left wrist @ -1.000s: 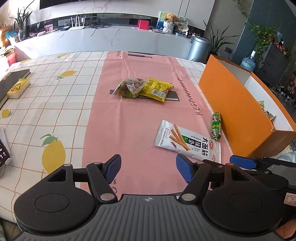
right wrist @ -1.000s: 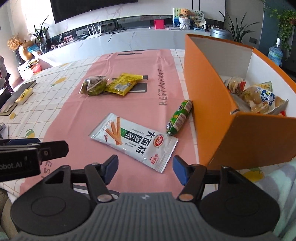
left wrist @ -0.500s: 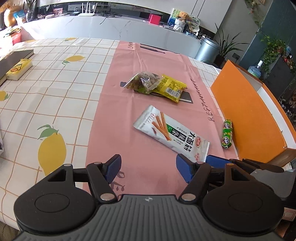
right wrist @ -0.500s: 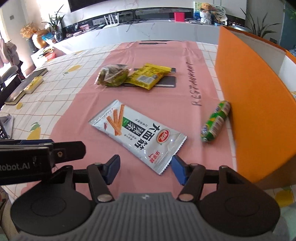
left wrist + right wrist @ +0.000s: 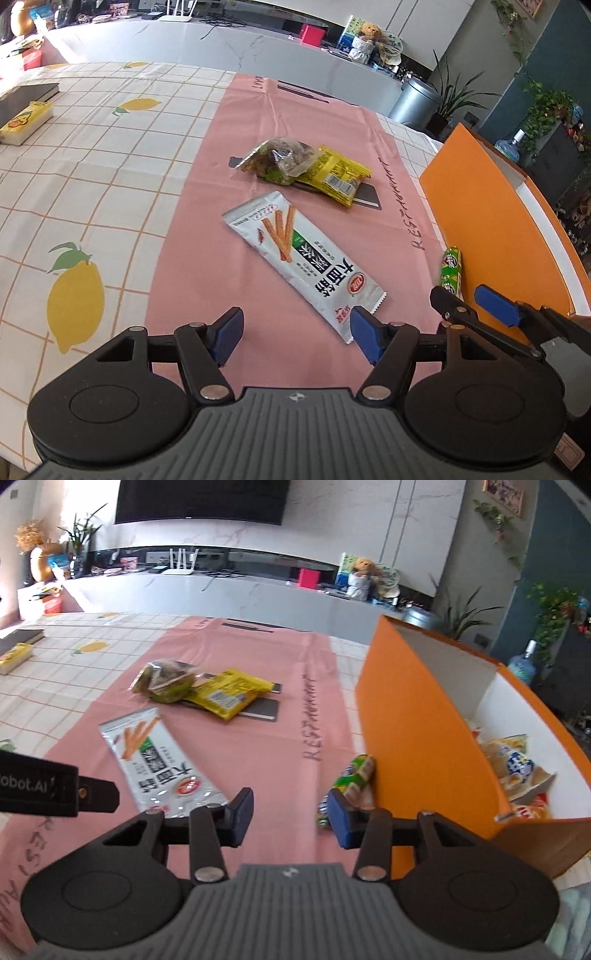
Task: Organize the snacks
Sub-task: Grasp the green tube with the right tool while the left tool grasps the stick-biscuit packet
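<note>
Now the right claw (image 5: pixel 291 818), blades apart, should straddle the green sausage (image 5: pixel 352 777) at centre-right before closing; left claw (image 5: pixel 297 334) hangs apart.

White stick-snack packet (image 5: pixel 303 258) flat on pink mat (image 5: pixel 207 206), green sausage (image 5: pixel 352 777) against orange box (image 5: pixel 417 738).

Orange box (image 5: pixel 417 738), seemingly lemon-print cloth (image 5: pixel 110 177)
</note>
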Demonstrator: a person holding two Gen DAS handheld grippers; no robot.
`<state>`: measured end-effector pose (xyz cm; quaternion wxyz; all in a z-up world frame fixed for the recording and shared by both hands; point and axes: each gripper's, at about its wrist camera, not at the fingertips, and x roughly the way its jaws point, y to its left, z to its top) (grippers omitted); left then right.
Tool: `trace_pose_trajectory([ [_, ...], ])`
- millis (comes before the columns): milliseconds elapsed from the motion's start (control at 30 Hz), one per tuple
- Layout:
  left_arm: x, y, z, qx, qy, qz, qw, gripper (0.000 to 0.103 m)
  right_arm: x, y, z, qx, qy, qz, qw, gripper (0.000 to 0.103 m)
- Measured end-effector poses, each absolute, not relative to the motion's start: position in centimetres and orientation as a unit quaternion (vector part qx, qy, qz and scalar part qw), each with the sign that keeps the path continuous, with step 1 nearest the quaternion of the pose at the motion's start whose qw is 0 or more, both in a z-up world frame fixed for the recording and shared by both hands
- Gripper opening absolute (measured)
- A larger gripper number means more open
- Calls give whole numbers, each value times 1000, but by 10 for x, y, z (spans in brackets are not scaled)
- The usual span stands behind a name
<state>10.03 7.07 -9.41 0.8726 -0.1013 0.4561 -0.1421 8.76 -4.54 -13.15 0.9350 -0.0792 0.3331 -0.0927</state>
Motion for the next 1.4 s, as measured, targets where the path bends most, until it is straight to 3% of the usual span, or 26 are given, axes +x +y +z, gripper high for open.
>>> trace_pose_trajectory([
  [433,104,66,-100,-82,453,-125,879,78,125,-52,-155,-99,352,-187,912,42],
  [567,106,69,-101,-87,454,-119,879,78,134,-58,-162,-88,366,-193,906,30],
  [633,107,70,-100,-90,453,-119,879,78,133,-60,-161,-82,362,-185,910,26],
  [1100,111,92,-94,-160,446,-105,874,76,108,-19,-157,-88,342,23,935,24],
  [1400,130,79,-95,-116,467,-109,870,81,107,-21,-152,-74,351,45,932,25],
])
